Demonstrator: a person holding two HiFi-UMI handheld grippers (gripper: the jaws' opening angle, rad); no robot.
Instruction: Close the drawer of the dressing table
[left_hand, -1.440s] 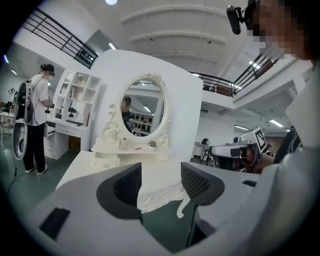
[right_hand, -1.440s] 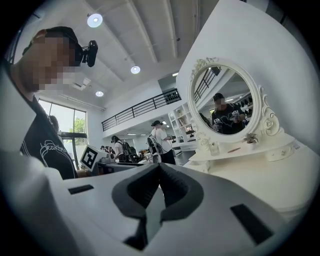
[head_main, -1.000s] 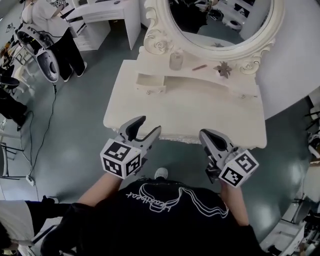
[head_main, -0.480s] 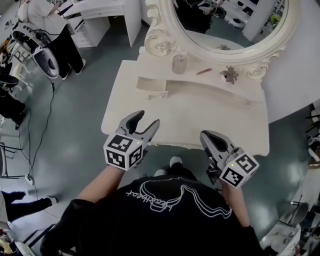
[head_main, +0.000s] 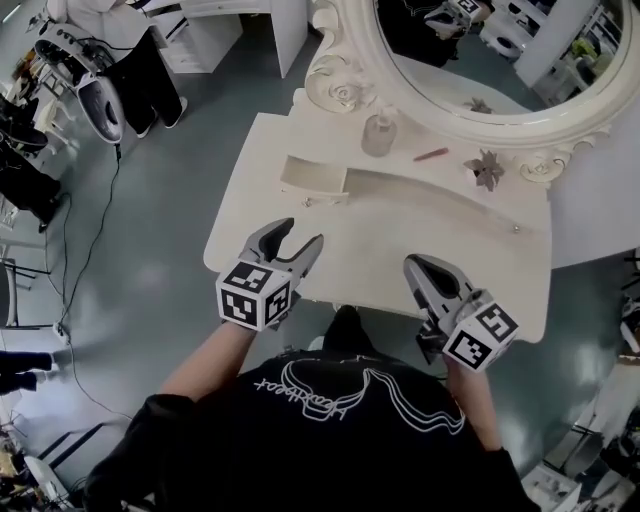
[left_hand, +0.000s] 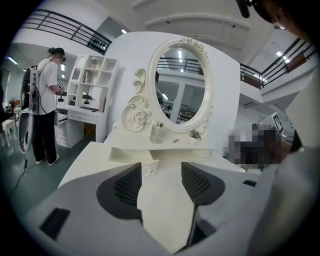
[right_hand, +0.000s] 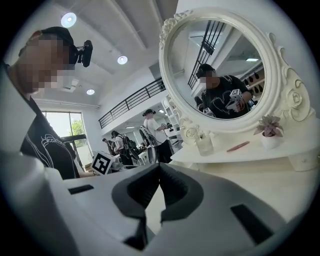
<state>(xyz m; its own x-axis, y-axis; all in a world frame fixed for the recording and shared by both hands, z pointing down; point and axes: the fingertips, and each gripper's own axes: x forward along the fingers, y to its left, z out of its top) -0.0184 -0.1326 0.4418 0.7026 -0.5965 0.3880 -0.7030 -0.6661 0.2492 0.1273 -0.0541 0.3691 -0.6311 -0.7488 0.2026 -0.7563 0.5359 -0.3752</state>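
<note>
My left gripper (head_main: 300, 236) hangs over the near edge of the dressing table (head_main: 420, 235), jaws spread wide with only bare tabletop between them. My right gripper (head_main: 413, 266), at the lower right of the head view, has its jaws pressed together on nothing.

The small drawer (head_main: 314, 180) stands pulled out of the low shelf under the mirror (head_main: 345, 80), in the upper left part of the tabletop. Its long side runs across the frame and its front faces down-frame, toward me, so I judge it closes by sliding up-frame, toward the mirror.

It lies almost straight up-frame from my left gripper, with open tabletop between the two, while my right gripper is well apart from it, off to the right. In the left gripper view the drawer (left_hand: 131, 154) shows just above my left jaw, a little left of the gap, so I would shift slightly left before pushing. The left gripper is the nearer one for this.
</note>
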